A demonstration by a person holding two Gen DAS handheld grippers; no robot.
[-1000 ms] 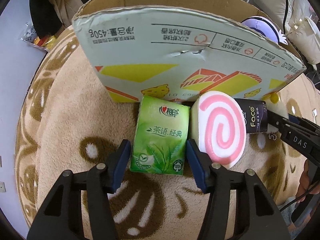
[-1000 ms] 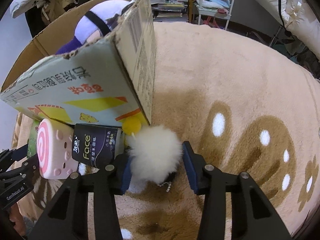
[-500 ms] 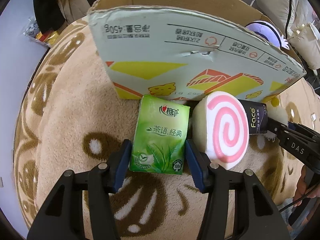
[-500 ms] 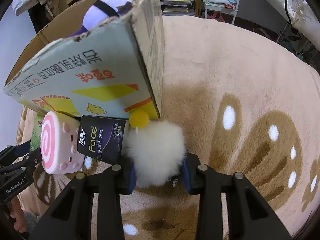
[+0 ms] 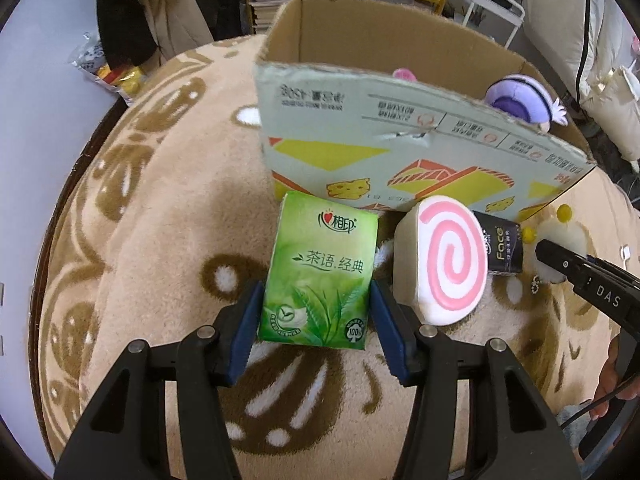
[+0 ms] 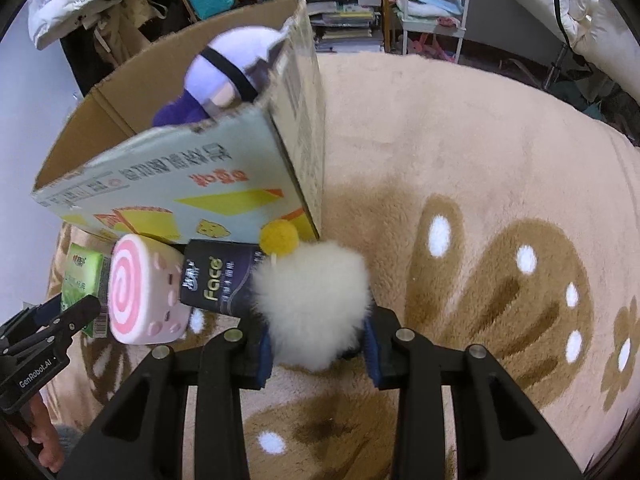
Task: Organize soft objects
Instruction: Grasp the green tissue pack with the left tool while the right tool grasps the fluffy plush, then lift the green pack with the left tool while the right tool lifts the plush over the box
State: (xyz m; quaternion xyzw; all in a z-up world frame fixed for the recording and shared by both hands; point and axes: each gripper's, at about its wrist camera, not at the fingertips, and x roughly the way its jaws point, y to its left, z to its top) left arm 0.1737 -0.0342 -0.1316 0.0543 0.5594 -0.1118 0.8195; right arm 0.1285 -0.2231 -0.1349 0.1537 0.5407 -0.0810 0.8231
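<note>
My left gripper is shut on a green tissue pack, held above the rug in front of the cardboard box. My right gripper is shut on a white fluffy plush with a yellow pom-pom, lifted beside the box's corner. A pink swirl roll plush and a black tissue pack lie between the two grippers; both also show in the right wrist view, the roll left of the pack. A purple plush sits inside the box.
The beige rug with brown patterns covers the floor. Shelves with books and clutter stand behind the box. Snack bags lie at the rug's far left edge. White bedding is at the right.
Both grippers have risen with their loads; the box's open top and the purple plush inside now show more. The right fingers have closed tighter on the white plush.
</note>
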